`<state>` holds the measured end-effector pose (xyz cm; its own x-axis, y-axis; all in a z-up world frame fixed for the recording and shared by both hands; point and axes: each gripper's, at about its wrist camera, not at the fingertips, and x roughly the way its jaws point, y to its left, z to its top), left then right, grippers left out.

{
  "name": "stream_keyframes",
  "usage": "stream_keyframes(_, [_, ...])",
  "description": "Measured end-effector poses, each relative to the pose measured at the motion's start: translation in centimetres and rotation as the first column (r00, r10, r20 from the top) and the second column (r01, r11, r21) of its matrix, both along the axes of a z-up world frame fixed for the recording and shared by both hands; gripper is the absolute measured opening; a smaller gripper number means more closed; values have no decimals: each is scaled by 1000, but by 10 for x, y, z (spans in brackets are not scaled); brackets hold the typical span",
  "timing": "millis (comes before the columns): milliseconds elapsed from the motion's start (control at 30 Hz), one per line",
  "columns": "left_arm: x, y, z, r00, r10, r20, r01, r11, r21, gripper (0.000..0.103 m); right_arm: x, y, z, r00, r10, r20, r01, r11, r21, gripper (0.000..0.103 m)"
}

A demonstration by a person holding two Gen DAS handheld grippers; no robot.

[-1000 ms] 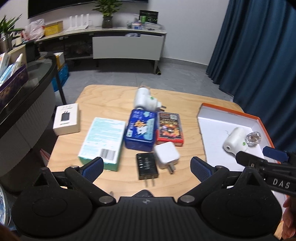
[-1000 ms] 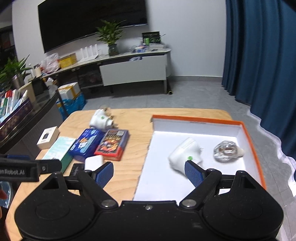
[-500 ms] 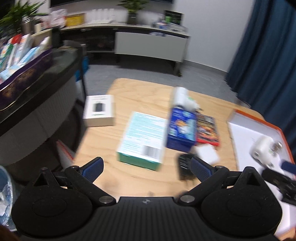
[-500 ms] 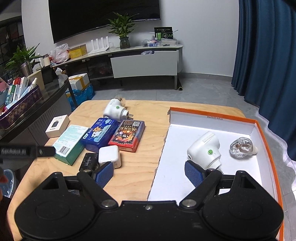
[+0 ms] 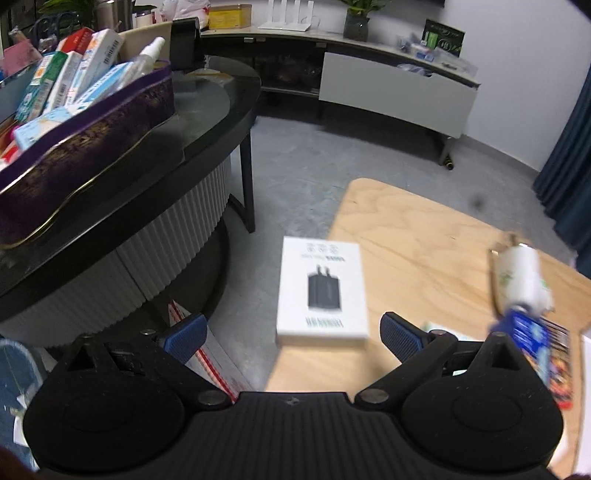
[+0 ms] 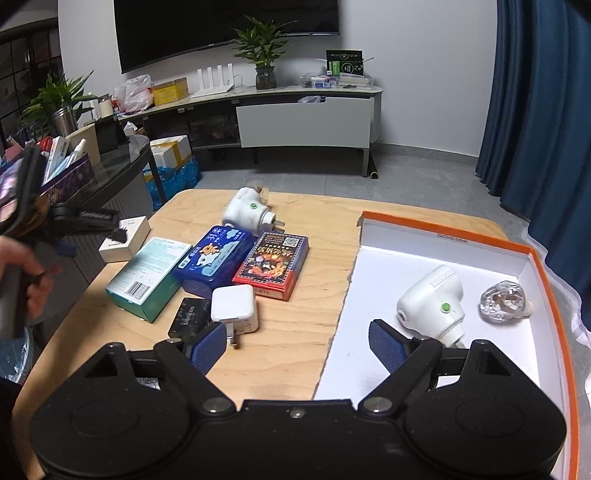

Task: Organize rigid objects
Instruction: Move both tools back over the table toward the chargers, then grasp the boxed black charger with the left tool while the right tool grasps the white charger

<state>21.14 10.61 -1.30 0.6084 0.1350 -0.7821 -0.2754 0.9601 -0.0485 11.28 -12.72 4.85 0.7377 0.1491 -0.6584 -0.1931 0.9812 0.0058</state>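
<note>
Left gripper [image 5: 291, 332] released, over white charger box [image 5: 322, 290] at table [image 5: 424, 236] corner; right gripper [image 6: 297, 345] released, empty, beside orange tray [image 6: 546, 273]

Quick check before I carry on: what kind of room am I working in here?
Most likely a living room: a wall-mounted TV above a long media console, potted plants and a low wooden table.

A white wall [image 6: 424, 74] fills the upper frame, with a large dark screen [image 6: 221, 33] mounted at upper left. Below it runs a long low cabinet [image 6: 303, 122] bearing a potted plant [image 6: 264, 48]. Dark blue curtains [image 6: 543, 110] hang at right. The floor [image 6: 406, 184] is grey. A black round-edged table [image 5: 184, 147] stands at left.
</note>
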Motion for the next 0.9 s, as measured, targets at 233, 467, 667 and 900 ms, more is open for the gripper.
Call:
stream_keyframes(233, [18,1,-16,998,-57,-14,57,998,-26,61,16,15,-12,999,34,-23,-34,999,9,99])
stream_keyframes(467, [-13,-12,2,990,-127,66,127,992,-2,60,44,45,-30,993,111,-39,-112,993,-37,98])
stream_keyframes(667, [-58,-20,28,976,-166,144,169,986,-11,60,72,54,-49,992,99,-77,-104,992,-64,89])
stream_keyframes(900, [-86,-35,33,971,-176,160,186,981,-48,60,79,68,-63,985,133,-110,-141,988,-67,51])
